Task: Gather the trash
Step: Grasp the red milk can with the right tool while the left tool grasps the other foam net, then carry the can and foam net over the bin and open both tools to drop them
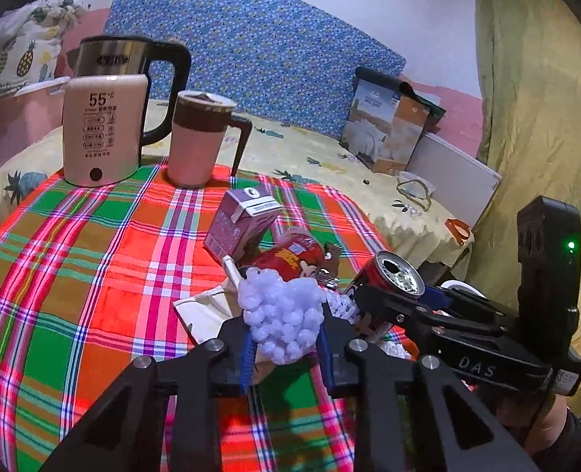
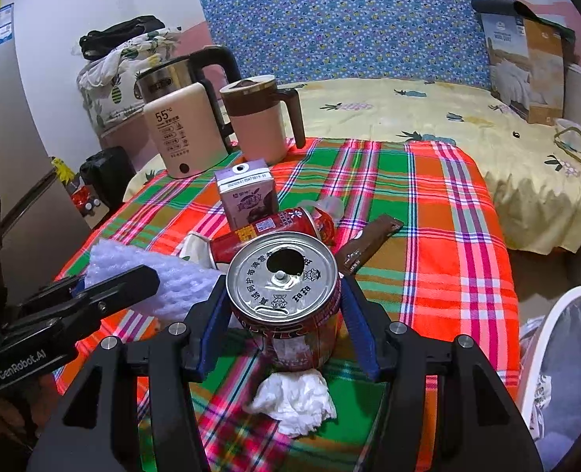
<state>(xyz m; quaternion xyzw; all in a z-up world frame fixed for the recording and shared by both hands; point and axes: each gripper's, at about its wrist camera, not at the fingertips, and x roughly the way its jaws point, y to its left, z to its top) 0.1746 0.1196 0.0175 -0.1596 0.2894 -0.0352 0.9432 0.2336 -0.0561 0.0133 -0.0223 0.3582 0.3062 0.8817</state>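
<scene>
My left gripper (image 1: 284, 338) is shut on a white foam net wrap (image 1: 282, 314), held just above the plaid tablecloth (image 1: 94, 275). My right gripper (image 2: 282, 314) is shut on an opened red drink can (image 2: 286, 295), upright, top facing the camera; it also shows in the left wrist view (image 1: 396, 275). Behind lie a second red can (image 2: 267, 232) on its side, a purple milk carton (image 2: 247, 196), a brown wrapper (image 2: 369, 244) and a beige paper scrap (image 1: 208, 310). A crumpled white tissue (image 2: 298, 401) lies under the right gripper.
A beige kettle (image 1: 102, 133), a steel kettle (image 1: 129, 59) and a pink jug with brown handle (image 1: 196, 141) stand at the table's far left. A white bin with a liner (image 2: 561, 362) stands at the table's right. A bed with yellow sheet (image 2: 408, 110) lies beyond.
</scene>
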